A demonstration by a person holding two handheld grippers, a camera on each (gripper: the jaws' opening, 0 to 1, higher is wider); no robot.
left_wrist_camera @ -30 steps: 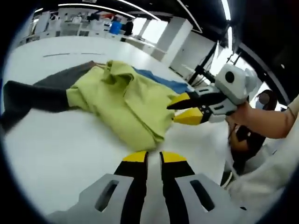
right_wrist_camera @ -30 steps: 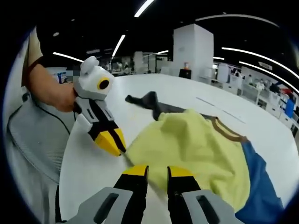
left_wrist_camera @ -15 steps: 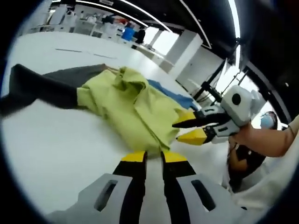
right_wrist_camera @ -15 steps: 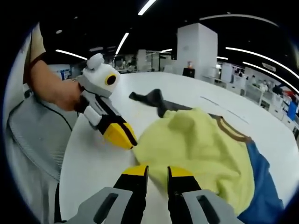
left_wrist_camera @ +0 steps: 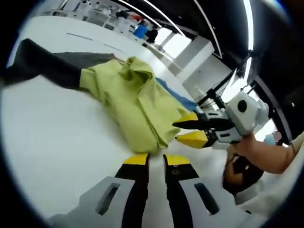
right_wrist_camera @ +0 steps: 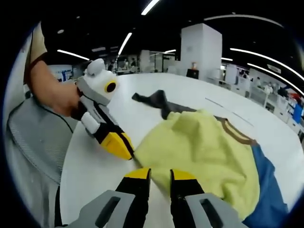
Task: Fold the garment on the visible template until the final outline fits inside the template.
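Note:
A yellow-green garment (left_wrist_camera: 137, 102) (right_wrist_camera: 199, 152) lies rumpled on the white table (left_wrist_camera: 57, 133), with a dark grey sleeve (left_wrist_camera: 42, 66) (right_wrist_camera: 156, 100) stretched out away from it. A blue sheet (left_wrist_camera: 178, 98) (right_wrist_camera: 268, 190) shows under its far side. My left gripper (left_wrist_camera: 156, 159) (right_wrist_camera: 118, 146) is shut with nothing in it, its tip just short of the garment's near edge. My right gripper (left_wrist_camera: 190, 130) (right_wrist_camera: 160, 174) stands open at the same hem, its jaws apart beside the cloth.
The table's rounded edge (right_wrist_camera: 64, 175) runs close behind the left gripper, with a person's forearm (right_wrist_camera: 52, 95) and grey mesh beyond it. A hand (left_wrist_camera: 254, 152) holds the right gripper. Desks and pillars stand far behind.
The left gripper has dipped lower and drawn slightly back along the garment's near edge. The right gripper has stayed open at the hem. The garment has not moved.

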